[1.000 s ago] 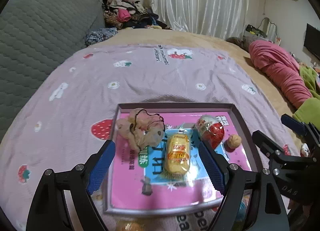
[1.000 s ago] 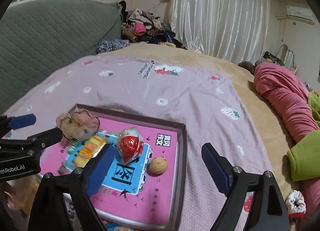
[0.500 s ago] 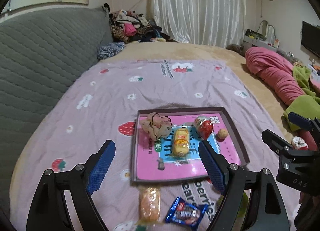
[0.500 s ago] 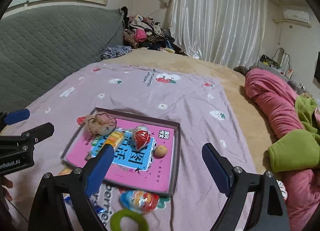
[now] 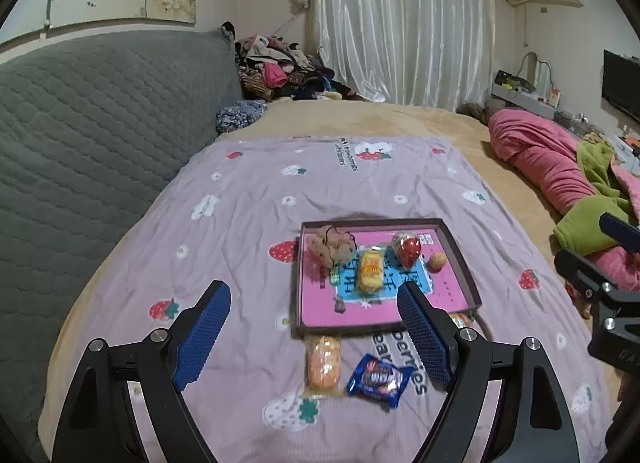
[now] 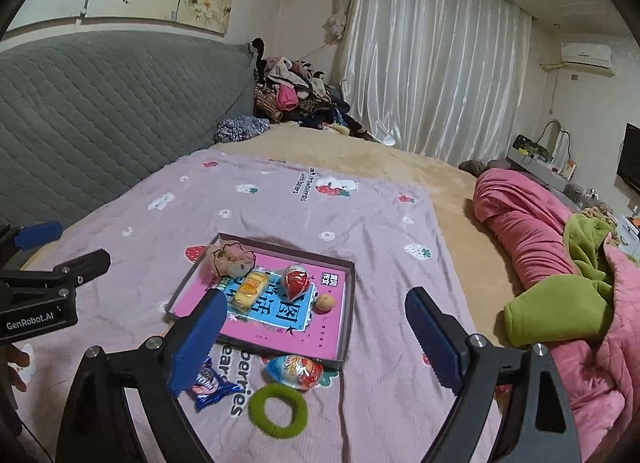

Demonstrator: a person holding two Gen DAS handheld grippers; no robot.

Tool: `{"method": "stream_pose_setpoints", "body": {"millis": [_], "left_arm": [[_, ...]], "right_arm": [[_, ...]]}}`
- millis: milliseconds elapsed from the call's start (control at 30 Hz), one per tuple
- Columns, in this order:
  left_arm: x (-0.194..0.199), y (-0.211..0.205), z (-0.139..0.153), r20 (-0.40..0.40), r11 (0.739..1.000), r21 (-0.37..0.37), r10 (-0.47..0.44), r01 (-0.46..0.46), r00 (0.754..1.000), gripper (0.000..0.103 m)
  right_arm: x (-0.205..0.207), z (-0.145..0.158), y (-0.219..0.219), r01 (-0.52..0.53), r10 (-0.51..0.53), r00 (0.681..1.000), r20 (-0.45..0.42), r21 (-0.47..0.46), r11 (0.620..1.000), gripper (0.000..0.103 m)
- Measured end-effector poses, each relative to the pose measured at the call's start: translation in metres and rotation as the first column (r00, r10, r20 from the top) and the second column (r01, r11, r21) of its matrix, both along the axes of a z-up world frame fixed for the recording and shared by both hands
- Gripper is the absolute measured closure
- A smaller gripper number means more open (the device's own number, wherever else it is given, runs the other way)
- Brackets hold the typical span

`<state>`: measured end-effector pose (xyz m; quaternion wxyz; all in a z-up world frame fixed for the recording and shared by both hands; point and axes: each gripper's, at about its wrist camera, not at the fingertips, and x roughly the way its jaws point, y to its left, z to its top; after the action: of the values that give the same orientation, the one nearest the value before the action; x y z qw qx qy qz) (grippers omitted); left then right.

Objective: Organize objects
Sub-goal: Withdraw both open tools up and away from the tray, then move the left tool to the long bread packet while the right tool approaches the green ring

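Note:
A pink-bottomed tray (image 5: 464, 263) (image 6: 347, 303) lies on the lilac strawberry sheet. In it are a beige scrunchie (image 5: 330, 249) (image 6: 230, 259), a yellow snack pack (image 5: 370, 273) (image 6: 250, 289), a red-and-clear egg packet (image 5: 406, 249) (image 6: 296, 283) and a walnut (image 5: 437, 261) (image 6: 325, 301). In front of the tray lie an orange bread pack (image 5: 323, 361), a blue wrapper (image 5: 378, 379) (image 6: 208, 383), a colourful egg packet (image 6: 296, 371) and a green hair ring (image 6: 278, 411). My left gripper (image 5: 316, 337) and right gripper (image 6: 316, 339) are both open, empty and held above the near items.
A grey quilted headboard (image 5: 80, 143) runs along the left. A pile of clothes (image 5: 280, 75) sits at the far corner. A pink and green duvet (image 6: 560, 263) is bunched on the right side of the bed.
Both grippers have pulled back and up from the tray, so it looks smaller and the loose items in front of it have come into view. Both stay open and empty.

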<state>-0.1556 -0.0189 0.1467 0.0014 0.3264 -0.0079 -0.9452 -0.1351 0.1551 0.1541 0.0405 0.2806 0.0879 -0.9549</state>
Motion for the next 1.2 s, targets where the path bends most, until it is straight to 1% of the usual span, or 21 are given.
{"method": "stream_pose_setpoints", "body": {"millis": [333,567,733,967,1200], "left_arm": [[0.042,-0.01,0.007,0.001,1.0,-0.017,0.004,-0.004,1.0,0.017],[0.071,-0.017,0.007,-0.003,1.0,0.007,0.005,-0.005,1.0,0.017],[0.088,-0.021,0.002,0.004,1.0,0.016,0.011,-0.011,1.0,0.017],[0.105,-0.023,-0.005,0.013,1.0,0.024,0.009,-0.009,1.0,0.017],[0.119,-0.015,-0.018,0.029,1.0,0.014,-0.006,0.006,1.0,0.017]], "right_arm": [[0.046,0.017,-0.013,-0.005,0.006,1.0,-0.022,0.014,1.0,0.012],[0.073,0.024,-0.019,-0.009,0.009,0.999,-0.032,0.02,1.0,0.012],[0.088,0.019,-0.019,-0.002,0.003,1.0,-0.028,0.038,0.999,0.01],[0.105,0.007,-0.019,-0.002,0.002,1.0,-0.008,0.027,1.0,0.01],[0.116,-0.006,-0.02,0.0,0.0,1.0,0.015,0.015,1.0,0.01]]}}
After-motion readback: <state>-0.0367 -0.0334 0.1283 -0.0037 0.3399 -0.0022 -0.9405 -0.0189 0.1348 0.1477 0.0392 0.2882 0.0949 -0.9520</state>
